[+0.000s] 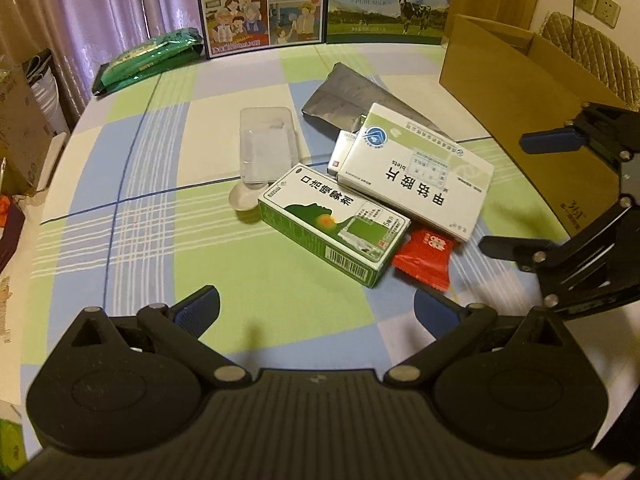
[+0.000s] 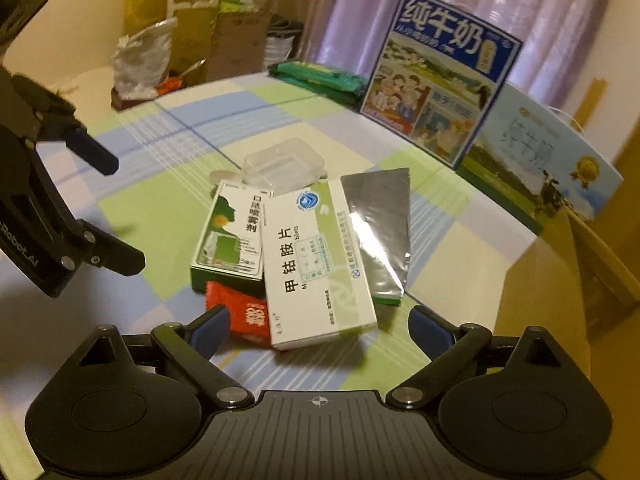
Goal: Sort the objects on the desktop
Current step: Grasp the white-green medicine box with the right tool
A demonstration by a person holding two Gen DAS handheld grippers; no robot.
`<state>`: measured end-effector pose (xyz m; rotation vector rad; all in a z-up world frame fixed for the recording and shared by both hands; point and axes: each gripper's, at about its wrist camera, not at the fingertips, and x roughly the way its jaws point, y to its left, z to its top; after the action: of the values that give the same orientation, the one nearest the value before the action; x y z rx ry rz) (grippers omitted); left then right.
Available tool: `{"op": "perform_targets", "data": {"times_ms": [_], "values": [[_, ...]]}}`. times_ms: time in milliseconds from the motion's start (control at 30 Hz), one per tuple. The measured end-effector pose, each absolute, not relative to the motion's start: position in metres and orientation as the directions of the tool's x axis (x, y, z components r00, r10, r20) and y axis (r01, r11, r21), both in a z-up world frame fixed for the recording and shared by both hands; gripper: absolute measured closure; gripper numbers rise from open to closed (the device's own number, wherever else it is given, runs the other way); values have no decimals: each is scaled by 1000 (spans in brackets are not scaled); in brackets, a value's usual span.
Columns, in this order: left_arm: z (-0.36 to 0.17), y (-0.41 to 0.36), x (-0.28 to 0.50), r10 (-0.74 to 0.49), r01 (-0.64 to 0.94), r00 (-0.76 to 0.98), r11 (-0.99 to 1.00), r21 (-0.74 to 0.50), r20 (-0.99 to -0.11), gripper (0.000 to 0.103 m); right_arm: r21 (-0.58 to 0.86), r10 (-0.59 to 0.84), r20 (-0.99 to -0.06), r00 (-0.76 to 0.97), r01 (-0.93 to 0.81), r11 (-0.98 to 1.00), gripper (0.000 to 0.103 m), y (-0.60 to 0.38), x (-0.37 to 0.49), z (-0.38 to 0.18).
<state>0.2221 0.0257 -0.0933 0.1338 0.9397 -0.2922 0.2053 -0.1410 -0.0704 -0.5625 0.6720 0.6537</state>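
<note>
your pile sits in the middle of the checked tablecloth (image 1: 132, 216). the white medicine box (image 1: 416, 172) lies on top, flat, its long axis running from the far centre of the table toward your right gripper (image 2: 318, 330); in the right wrist view its near short end lies between that gripper's blue fingertips (image 2: 210, 330), though you cannot tell whether it touches them. the green box (image 1: 336, 226) lies flat just beside it on its left, the white box overlapping one edge, its long axis nearly parallel and its barcode end pointing toward you. a red sachet (image 1: 424, 254) pokes out from under both boxes at their near ends. behind them lie a grey foil pouch (image 1: 352, 98), a clear plastic tray (image 1: 269, 148) and a small white cap (image 1: 244, 199).

your left gripper (image 1: 316, 310) is spread wide, holds nothing and touches nothing, with bare cloth between its fingers and the green box ahead. your right gripper is also wide apart and grips nothing. a cardboard box (image 1: 516, 92) stands at the table's right, milk cartons (image 1: 264, 4) at the back, and a green packet (image 1: 152, 60) at the far left.
</note>
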Motion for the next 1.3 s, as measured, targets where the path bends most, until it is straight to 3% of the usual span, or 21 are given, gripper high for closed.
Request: {"op": "perform_targets", "data": {"times_ms": [300, 467, 533, 833, 1067, 1300], "values": [[-107, 19, 244, -205, 329, 549, 944, -16, -811, 1, -312, 331, -727, 602, -718, 622, 12, -129, 226, -99], [-113, 15, 249, -217, 340, 544, 940, -24, -811, 1, -323, 324, -729, 603, -720, 614, 20, -125, 232, -106], [-115, 14, 249, -219, 344, 541, 939, -24, -812, 1, -317, 324, -731, 600, -720, 617, 31, -125, 235, -106], [-114, 18, 243, -218, 337, 538, 941, -28, -814, 1, -296, 259, -747, 612, -656, 694, 32, -144, 231, -97], [-109, 18, 234, -224, 343, 543, 939, -30, -810, 1, -278, 179, -812, 556, -637, 718, 33, -156, 215, -92], [-104, 19, 228, -235, 349, 551, 936, -34, -801, 1, -64, 237, -884, 402, -608, 791, 33, -161, 209, -94]]}}
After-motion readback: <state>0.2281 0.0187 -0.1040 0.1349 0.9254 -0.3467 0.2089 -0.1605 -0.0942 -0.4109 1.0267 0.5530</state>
